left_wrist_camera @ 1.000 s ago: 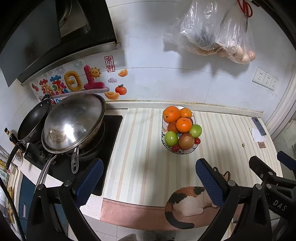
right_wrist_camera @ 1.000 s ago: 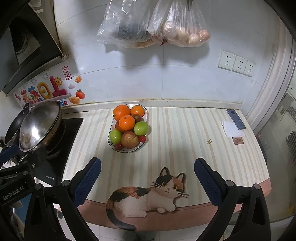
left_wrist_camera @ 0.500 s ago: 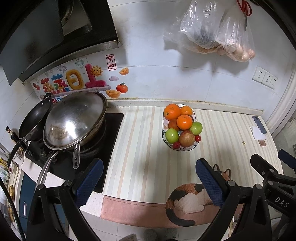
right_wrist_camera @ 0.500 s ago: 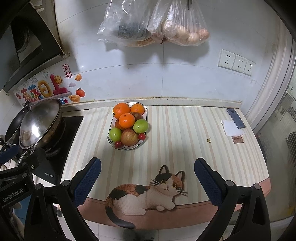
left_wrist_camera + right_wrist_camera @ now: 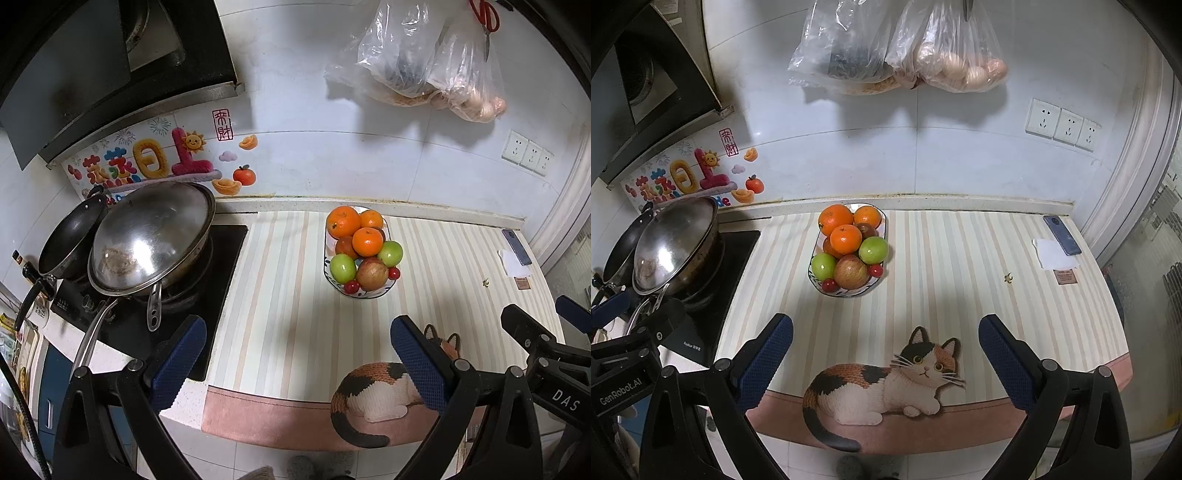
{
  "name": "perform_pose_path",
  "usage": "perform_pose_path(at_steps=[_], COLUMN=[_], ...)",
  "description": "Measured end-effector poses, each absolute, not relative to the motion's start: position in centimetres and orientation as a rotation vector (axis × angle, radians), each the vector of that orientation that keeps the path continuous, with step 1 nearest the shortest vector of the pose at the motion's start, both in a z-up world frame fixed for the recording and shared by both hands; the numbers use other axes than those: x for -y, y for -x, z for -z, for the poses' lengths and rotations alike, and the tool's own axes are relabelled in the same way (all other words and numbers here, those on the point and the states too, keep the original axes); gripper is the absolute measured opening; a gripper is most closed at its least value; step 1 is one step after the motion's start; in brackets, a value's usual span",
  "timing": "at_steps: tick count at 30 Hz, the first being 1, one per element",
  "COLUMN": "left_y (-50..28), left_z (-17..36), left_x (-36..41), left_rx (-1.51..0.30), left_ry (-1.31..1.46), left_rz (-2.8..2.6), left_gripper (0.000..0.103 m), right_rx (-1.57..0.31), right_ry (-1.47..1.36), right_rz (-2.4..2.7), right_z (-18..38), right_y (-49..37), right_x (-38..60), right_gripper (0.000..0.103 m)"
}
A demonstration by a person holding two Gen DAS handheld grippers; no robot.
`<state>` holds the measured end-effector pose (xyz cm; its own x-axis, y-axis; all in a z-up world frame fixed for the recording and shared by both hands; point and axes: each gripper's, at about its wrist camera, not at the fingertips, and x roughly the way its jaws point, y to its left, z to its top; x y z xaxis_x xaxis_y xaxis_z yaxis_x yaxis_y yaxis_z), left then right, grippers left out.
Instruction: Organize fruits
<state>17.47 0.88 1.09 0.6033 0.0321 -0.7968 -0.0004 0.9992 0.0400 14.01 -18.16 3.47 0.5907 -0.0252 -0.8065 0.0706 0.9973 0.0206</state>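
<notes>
A patterned oval bowl (image 5: 360,294) (image 5: 846,292) stands on the striped counter mat near the back wall. It is piled with oranges (image 5: 342,221) (image 5: 846,238), green apples (image 5: 343,268) (image 5: 873,249), a red apple (image 5: 372,274) (image 5: 851,271) and small red fruits (image 5: 875,270). My left gripper (image 5: 295,360) hangs open above the counter's front edge, well short of the bowl, with nothing between its fingers. My right gripper (image 5: 886,360) is also open and empty, above the cat picture, the bowl ahead and slightly left.
A steel wok (image 5: 151,236) and a black pan (image 5: 70,236) sit on the stove at the left. Plastic bags (image 5: 897,48) hang on the wall above. A phone (image 5: 1062,234), a paper scrap and a small tag lie at the right. A cat picture (image 5: 886,384) marks the mat's front.
Both grippers have drawn back slightly from the counter, so the bowl sits a little higher and farther in both views. Both stay open and empty.
</notes>
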Motion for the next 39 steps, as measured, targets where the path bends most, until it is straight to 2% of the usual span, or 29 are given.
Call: perform_pose_path(at_steps=[39], left_y=[-16.8], left_z=[-1.2], left_x=[-1.1], left_rx=[-0.915], left_ry=[-0.038], left_rz=[-0.016], left_gripper=[0.102], right_rx=[-0.918], right_ry=[-0.045], right_rz=[0.035], right_z=[-4.5], right_y=[-13.3], right_x=[17.9], right_gripper=[0.103])
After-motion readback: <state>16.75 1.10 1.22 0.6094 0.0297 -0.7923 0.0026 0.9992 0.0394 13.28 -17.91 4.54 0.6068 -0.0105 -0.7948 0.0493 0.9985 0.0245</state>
